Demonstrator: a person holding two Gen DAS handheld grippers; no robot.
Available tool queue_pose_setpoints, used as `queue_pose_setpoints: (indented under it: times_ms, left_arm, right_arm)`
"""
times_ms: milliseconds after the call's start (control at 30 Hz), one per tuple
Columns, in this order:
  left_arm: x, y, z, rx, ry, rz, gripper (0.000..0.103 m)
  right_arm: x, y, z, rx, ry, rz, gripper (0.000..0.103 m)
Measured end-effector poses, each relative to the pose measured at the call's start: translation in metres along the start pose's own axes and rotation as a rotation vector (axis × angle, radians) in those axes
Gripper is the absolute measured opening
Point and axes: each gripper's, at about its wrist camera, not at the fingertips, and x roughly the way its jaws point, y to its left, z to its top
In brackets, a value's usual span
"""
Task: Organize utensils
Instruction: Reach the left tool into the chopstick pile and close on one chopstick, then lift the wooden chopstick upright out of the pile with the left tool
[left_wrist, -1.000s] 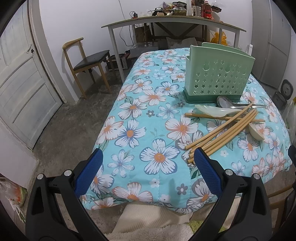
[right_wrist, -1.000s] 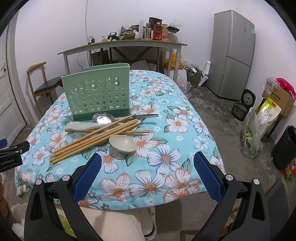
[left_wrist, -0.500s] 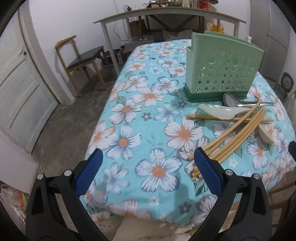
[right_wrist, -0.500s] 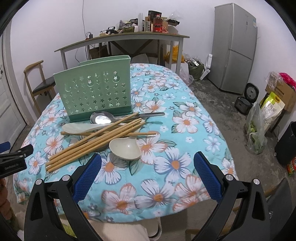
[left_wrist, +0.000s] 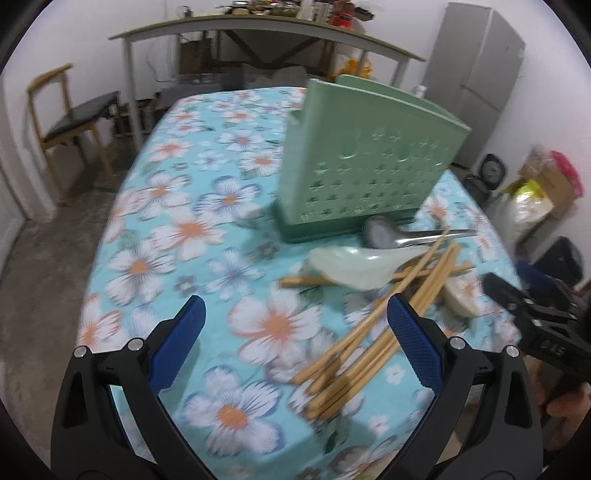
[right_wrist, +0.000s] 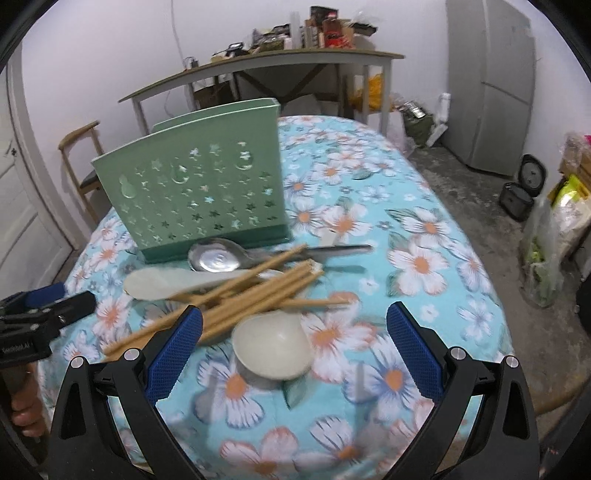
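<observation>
A green perforated utensil holder (left_wrist: 369, 162) (right_wrist: 207, 192) stands upright on the floral tablecloth (left_wrist: 192, 229) (right_wrist: 417, 262). In front of it lie a metal spoon (left_wrist: 399, 234) (right_wrist: 221, 258), a pale ceramic spoon (left_wrist: 354, 264) (right_wrist: 162, 282), a bundle of wooden chopsticks (left_wrist: 362, 350) (right_wrist: 255, 291) and a cream ceramic spoon (right_wrist: 273, 347). My left gripper (left_wrist: 295, 339) is open just above the cloth, its right finger over the chopstick ends. My right gripper (right_wrist: 293, 343) is open around the cream spoon's bowl, hovering near it.
A wooden chair (left_wrist: 70, 125) stands left of the table, and a cluttered side table (left_wrist: 258, 37) (right_wrist: 266, 62) behind it. A grey fridge (right_wrist: 491, 85), a rice cooker (right_wrist: 524, 188) and bags (right_wrist: 554, 236) sit at the right. The other gripper shows at each view's edge.
Both grippers have moved forward over the table toward the utensils, which now look larger and closer. The left view has swung right toward the chopsticks. Jaws stayed open.
</observation>
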Motion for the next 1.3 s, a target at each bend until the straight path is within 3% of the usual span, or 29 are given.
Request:
queue_pose_setpoints:
  times_ms: [267,467,600,733,800,867,1300]
  left_arm:
    - [0.023,-0.015,0.013,0.097,-0.002,-0.117,0.094]
    - [0.044,-0.021,0.007,0.147,0.098,-0.161,0.052]
    - [0.055,-0.024,-0.003,0.177,0.156,-0.162,0.041]
    - [0.053,-0.026,-0.008,0.194,0.135,-0.173,0.031]
    - [0.052,-0.024,-0.008,0.185,0.128,-0.179,0.011]
    - [0.055,-0.022,-0.009,0.168,0.142,-0.165,0.001]
    - [0.034,-0.004,-0.016,0.073,0.090,-0.171,0.000]
  right_arm:
    - [0.024,0.008,0.019,-0.018,0.075,0.081,0.094]
    - [0.014,0.005,0.018,0.006,0.067,0.066,0.094]
    - [0.008,0.002,0.013,0.039,0.078,0.073,0.094]
    - [-0.002,0.007,0.010,0.044,0.073,0.085,0.094]
    - [-0.005,0.012,0.009,0.036,0.075,0.090,0.094]
    - [-0.008,0.016,0.010,0.028,0.078,0.100,0.094]
    - [-0.049,0.054,0.015,-0.025,0.003,0.145,0.094]
